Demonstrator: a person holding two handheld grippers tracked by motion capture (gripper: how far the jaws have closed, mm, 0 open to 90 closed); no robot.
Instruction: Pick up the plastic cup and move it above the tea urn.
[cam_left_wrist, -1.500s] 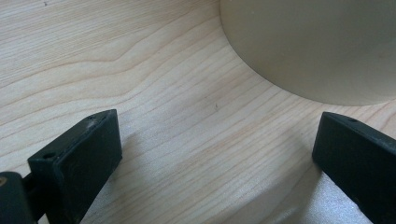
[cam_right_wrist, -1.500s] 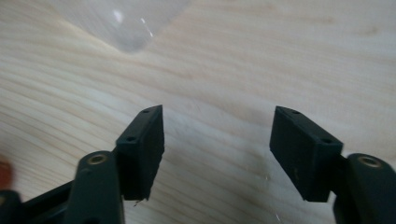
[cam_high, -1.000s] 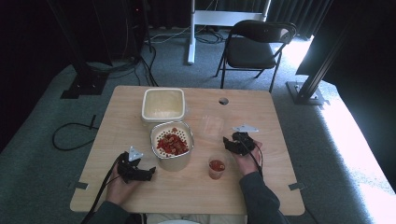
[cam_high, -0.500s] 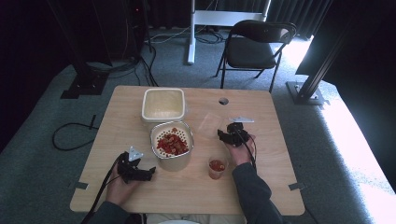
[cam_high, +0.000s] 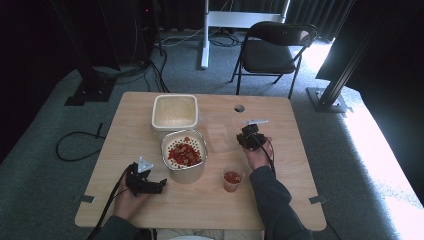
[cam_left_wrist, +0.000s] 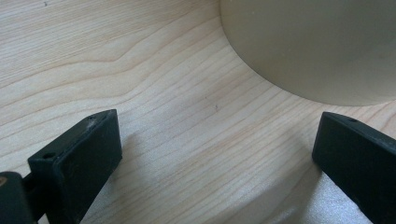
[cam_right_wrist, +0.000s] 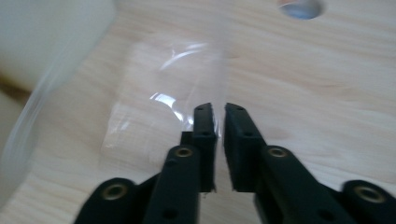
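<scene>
A: Pale wooden tabletop (cam_high: 150, 210) on grey carpet, a folding chair (cam_high: 272, 47) beyond it. Nearest the person, the left gripper (cam_left_wrist: 215, 154) rests by the round beige container of red pieces (cam_high: 184, 155), jaws spread wide with nothing between them.

B: And the right gripper (cam_right_wrist: 219, 116)?

A: Its jaws have just been closing and now pinch the near edge of a clear plastic bag (cam_right_wrist: 159, 107) lying flat on the tabletop, right of the containers, beside the square white tub (cam_high: 174, 111).

B: Risks?

A: The film is thin and slippery. I'd judge the nip shallow, so a quick lift could let it slide out, or tear it. Dragging it sideways could also sweep it against the containers, or nudge the small cup of red sauce (cam_high: 232, 179).

B: Orientation?

A: Its long axis seems to run away from the right gripper toward the tabletop's far edge, near the cable hole (cam_right_wrist: 299, 7). Which end is the mouth, I can't tell.
</scene>
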